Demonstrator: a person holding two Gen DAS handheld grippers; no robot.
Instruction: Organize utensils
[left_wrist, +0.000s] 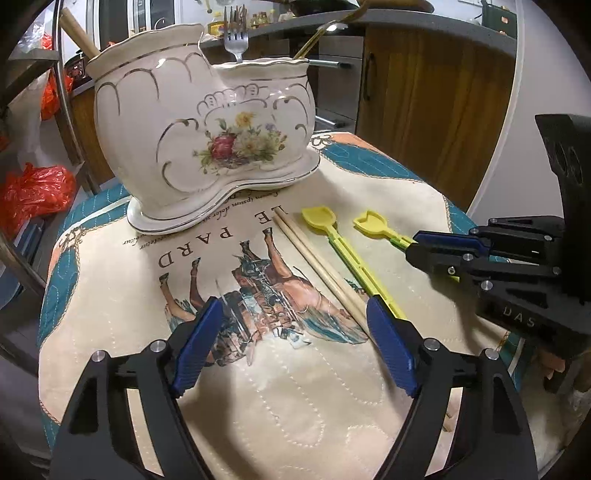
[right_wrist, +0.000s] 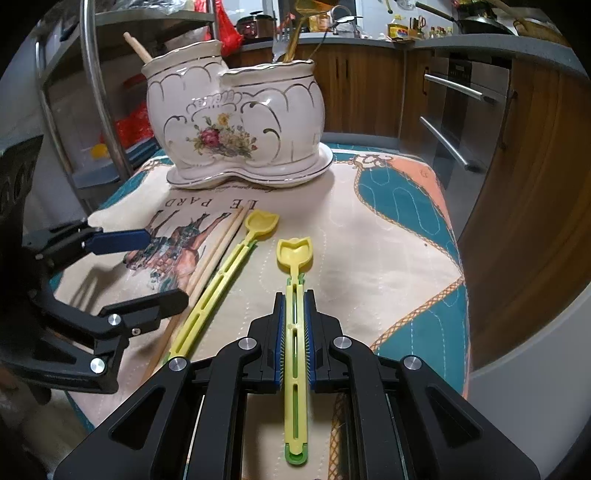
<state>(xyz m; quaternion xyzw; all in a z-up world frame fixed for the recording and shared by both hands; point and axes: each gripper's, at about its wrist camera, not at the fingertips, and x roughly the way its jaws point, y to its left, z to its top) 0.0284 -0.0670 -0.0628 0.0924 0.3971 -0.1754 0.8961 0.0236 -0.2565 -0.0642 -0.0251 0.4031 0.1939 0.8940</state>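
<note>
The right gripper (right_wrist: 293, 325) is squeezing the near yellow spoon (right_wrist: 294, 280); next it needs lifting into the far holder (right_wrist: 236, 122). The left gripper (left_wrist: 291, 343) is hanging apart, empty.

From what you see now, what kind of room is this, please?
Most likely a home kitchen: a countertop crowded with jars and pans, wooden cabinets below it, and a built-in oven.

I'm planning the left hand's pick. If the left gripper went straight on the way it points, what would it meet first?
Probably the printed cloth first: the open left gripper angles down at it, with the chopsticks just right of that line.
</note>
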